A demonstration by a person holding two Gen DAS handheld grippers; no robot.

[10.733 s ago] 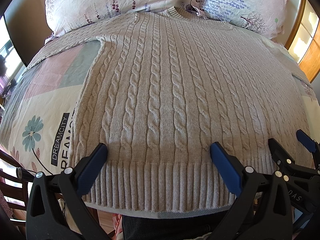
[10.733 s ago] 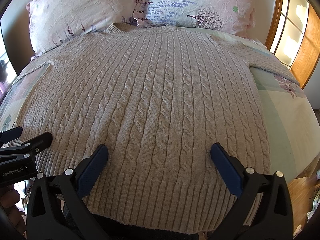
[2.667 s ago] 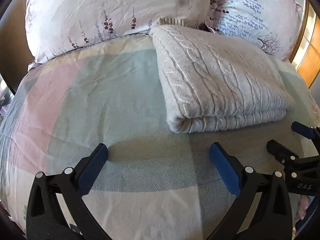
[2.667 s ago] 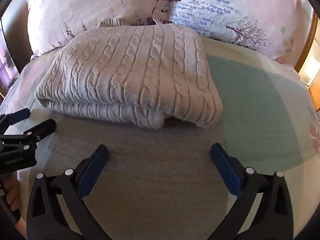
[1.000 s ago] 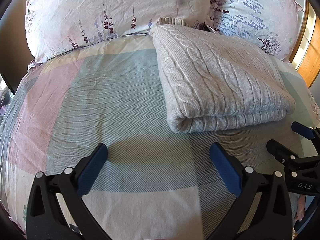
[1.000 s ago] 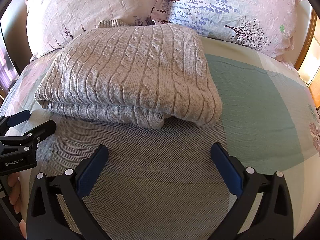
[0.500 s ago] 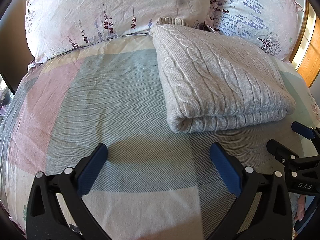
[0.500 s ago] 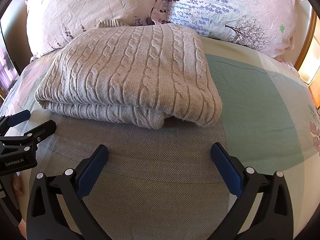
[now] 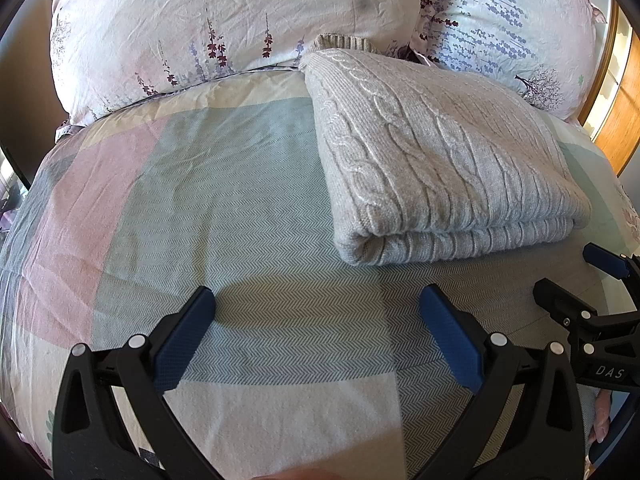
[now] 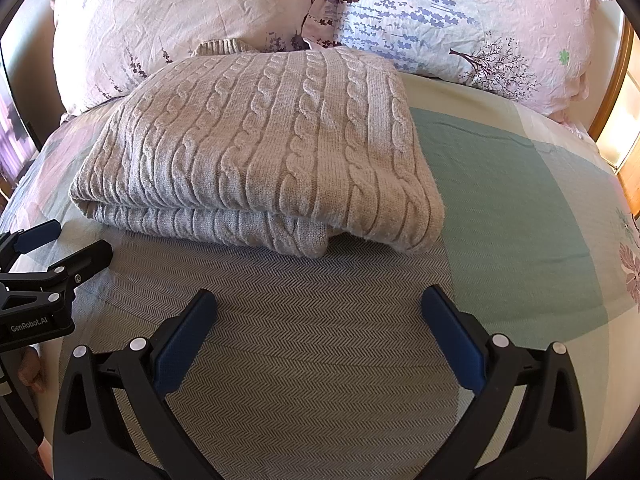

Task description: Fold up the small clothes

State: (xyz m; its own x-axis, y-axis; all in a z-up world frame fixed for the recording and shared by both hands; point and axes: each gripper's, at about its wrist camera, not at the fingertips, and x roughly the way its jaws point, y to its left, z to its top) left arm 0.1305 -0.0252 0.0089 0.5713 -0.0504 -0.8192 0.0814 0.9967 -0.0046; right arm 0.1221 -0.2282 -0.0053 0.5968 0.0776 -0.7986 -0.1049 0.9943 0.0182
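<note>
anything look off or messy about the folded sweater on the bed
Mostly tidy. The cable-knit sweater lies folded on the bedspread, but a lower layer bulges out under the front edge, and the ribbed collar pokes out at the back against the pillow. Both grippers are open, clear of it.

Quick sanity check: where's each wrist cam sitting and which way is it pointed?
Left wrist: on the left gripper, facing the headboard pillows; folded grey cable-knit sweater ahead-right; right gripper at right edge.
Right wrist: on the right gripper, same heading; sweater ahead-left; left gripper and some skin at left edge.
Shared: sweater, patchwork bedspread, both open grippers.
</note>
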